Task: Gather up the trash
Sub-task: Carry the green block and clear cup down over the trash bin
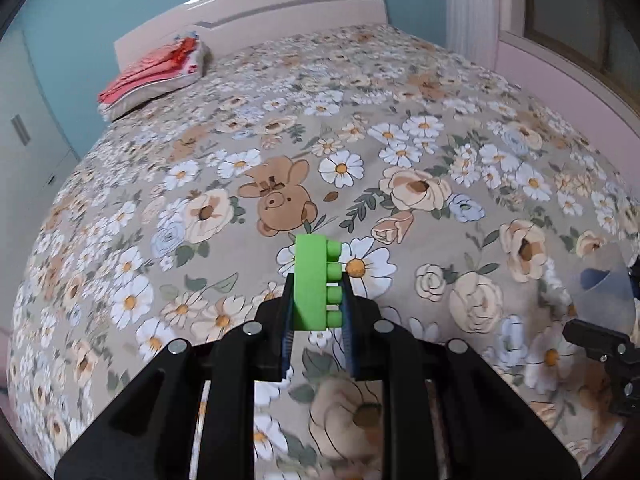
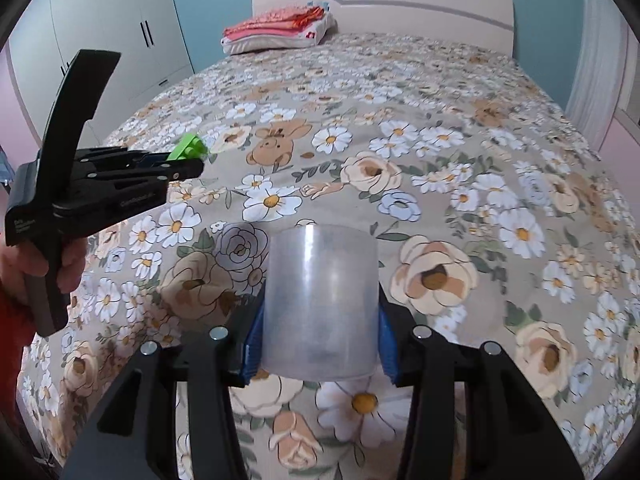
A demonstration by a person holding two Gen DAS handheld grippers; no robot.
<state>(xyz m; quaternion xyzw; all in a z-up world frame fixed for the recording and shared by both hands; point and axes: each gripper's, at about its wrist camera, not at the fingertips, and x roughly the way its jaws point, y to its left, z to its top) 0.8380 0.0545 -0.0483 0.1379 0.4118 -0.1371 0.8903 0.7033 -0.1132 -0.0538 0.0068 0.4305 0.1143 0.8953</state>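
Jaws of the left gripper [image 1: 318, 300] are closed tight on a bright green studded plastic building block [image 1: 316, 280], which stands up between the blue pads with its row of round studs facing right, lifted clear of the floral bedspread [image 1: 400, 152]. From the right wrist view, the same left gripper [image 2: 192, 160] hangs at the left above the bed, a hand [image 2: 60, 264] wrapped around its black handle and the green block [image 2: 187, 147] poking out at its tip. The right gripper [image 2: 320, 320] has its jaws partly open and pressed against both sides of a translucent frosted plastic cup [image 2: 320, 304], held off the bedspread in the near middle. Folded red and pink bedding [image 2: 280, 26] lies on a white pillow at the far end, beside the pale glossy headboard [image 2: 420, 4].
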